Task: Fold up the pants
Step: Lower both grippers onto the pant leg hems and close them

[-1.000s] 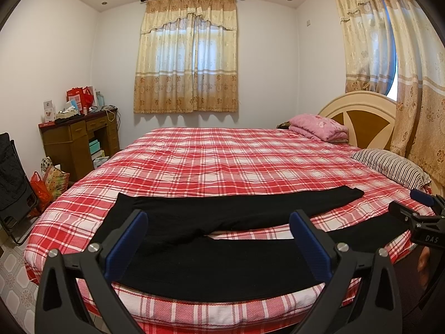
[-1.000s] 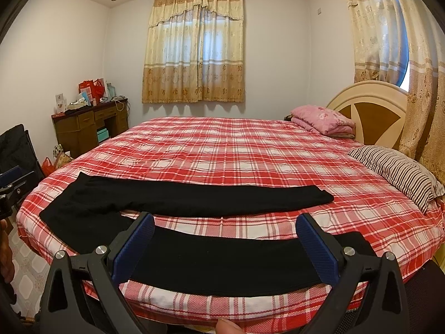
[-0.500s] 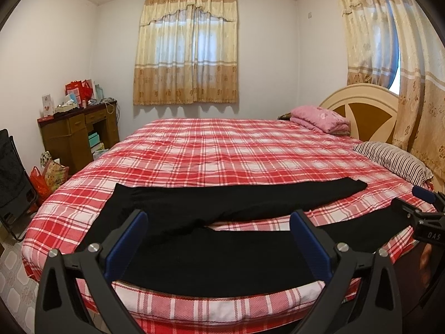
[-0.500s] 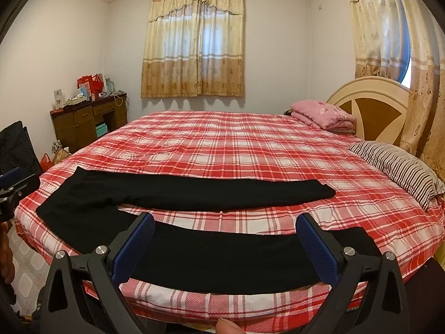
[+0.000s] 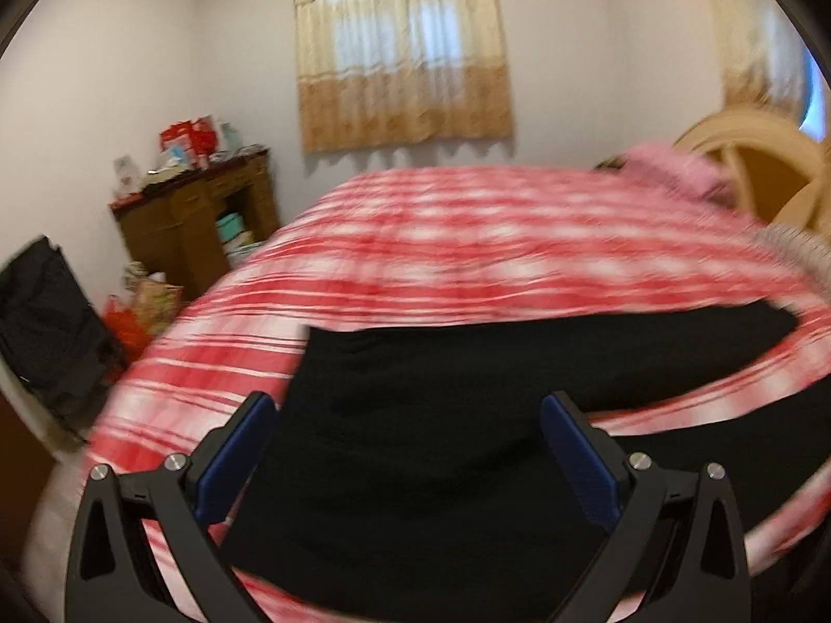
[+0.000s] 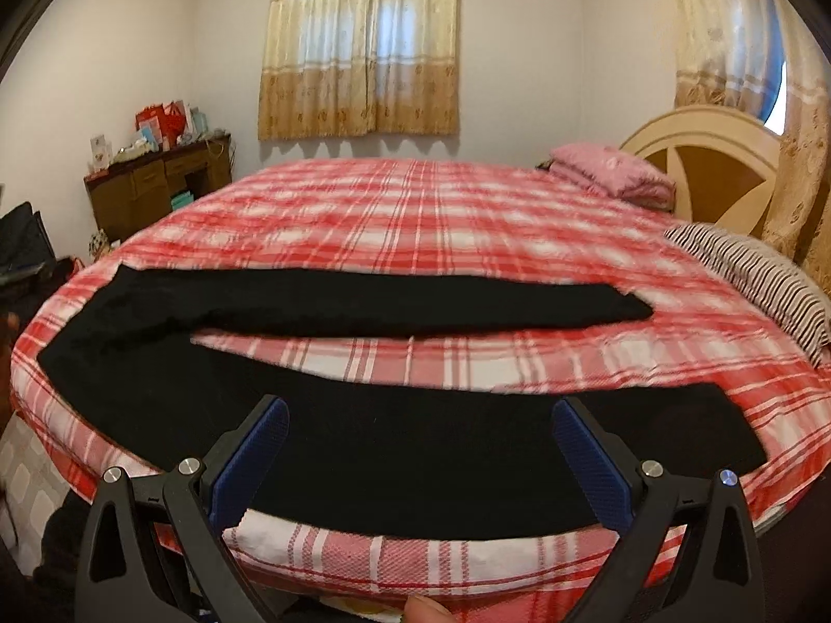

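Black pants point(image 6: 363, 306) lie flat across the near part of a bed with a red plaid cover point(image 6: 415, 207), waist to the left, both legs running right and spread apart. The near leg point(image 6: 467, 446) runs along the bed's front edge. My right gripper point(image 6: 420, 425) is open just above that near leg, holding nothing. In the blurred left wrist view the pants point(image 5: 441, 415) fill the lower centre, and my left gripper point(image 5: 407, 425) hangs open over the waist and seat area, with nothing between its blue pads point(image 5: 579, 462).
A striped pillow point(image 6: 753, 280) and a folded pink blanket point(image 6: 613, 171) sit at the right by the wooden headboard point(image 6: 716, 156). A cluttered brown desk point(image 6: 156, 181) and a black bag point(image 5: 47, 322) stand at the left. Curtains point(image 6: 358, 52) cover the far window.
Both grippers have moved forward and down toward the pants. The left one has swung quickly, blurring its view, and now sits close over the waist end.
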The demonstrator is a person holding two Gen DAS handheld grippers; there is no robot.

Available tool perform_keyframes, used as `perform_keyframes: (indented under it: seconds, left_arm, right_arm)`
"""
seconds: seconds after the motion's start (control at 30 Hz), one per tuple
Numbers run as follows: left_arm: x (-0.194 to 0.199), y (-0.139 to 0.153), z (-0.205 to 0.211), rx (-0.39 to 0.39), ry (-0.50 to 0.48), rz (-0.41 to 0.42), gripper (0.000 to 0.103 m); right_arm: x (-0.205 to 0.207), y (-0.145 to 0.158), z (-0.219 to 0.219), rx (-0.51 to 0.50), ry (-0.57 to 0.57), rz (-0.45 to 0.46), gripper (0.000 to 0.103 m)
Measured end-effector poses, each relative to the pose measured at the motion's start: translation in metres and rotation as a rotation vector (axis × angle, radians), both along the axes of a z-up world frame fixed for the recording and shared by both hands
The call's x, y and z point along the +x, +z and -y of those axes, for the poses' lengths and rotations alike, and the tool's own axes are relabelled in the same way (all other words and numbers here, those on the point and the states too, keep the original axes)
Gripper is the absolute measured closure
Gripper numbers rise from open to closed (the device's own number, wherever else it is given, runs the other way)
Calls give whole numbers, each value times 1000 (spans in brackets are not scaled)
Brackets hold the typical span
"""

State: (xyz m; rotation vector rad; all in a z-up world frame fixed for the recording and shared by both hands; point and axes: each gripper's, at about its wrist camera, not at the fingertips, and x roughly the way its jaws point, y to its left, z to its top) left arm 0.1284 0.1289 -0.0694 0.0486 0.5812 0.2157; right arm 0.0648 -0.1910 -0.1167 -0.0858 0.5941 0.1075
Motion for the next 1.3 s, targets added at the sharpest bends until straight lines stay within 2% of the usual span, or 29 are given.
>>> perform_keyframes:
  seconds: [0.07,0.27,0.37,0.43,0.53,0.6,0.67,0.8,0.83,0.87,0.9,0.93,0.97,1.03,1.13,1.23,1.3]
  left_arm:
    - [19,-7,-26,5,20,-25,0]
    - [83,-34,-96,-89,60,-138,0]
    - [108,-44,-103,-126,47,-171,7]
    - [126,-51,-105,-142,18,-201,8]
    - [152,-63,-108,-162,-27,-255,15]
    - [162,-71,-108,-155,-28,-290,28]
    - [171,-79,-113,-172,-41,-335,37]
    - [176,-90,-117,-203,-56,-365,49]
    - [174,-88,-117,-205,-62,-349,53]
    - [172,-88,-117,-218,-71,-335,64]
    - [172,-87,-119,-232,-70,-325,67]
    - [173,-88,-120,-242,-69,-321,67]
    - [173,-88,-122,-256,-70,-317,71]
    - [171,-86,-126,-289,-84,-299,79]
    - [171,-87,-127,-305,-92,-295,82]
    - [174,-88,-127,-309,-91,-307,83]
    - [175,-90,-126,-310,-93,-314,83]
  right_arm:
    - [7,-10,0,18,2,-28,1]
    - [27,-27,1,27,-10,-94,1]
    - [37,-30,3,19,-14,-119,1]
    - [42,-30,5,7,-17,-127,1]
    - [48,-31,8,-9,-29,-135,1]
    - [52,-32,10,-13,-33,-145,1]
    - [57,-32,13,-18,-34,-152,1]
    - [70,-27,26,-41,-51,-135,2]
    - [74,-25,29,-50,-57,-127,4]
    - [79,-21,35,-60,-62,-122,12]
    - [84,-18,39,-65,-61,-125,19]
    - [92,-15,47,-65,-58,-135,32]
    - [100,-12,55,-63,-62,-144,37]
    - [115,-2,76,-57,-95,-138,37]
    - [142,14,113,-15,-155,-129,38]
    - [174,24,152,46,-231,-146,50]
    - [195,25,175,95,-274,-175,50]
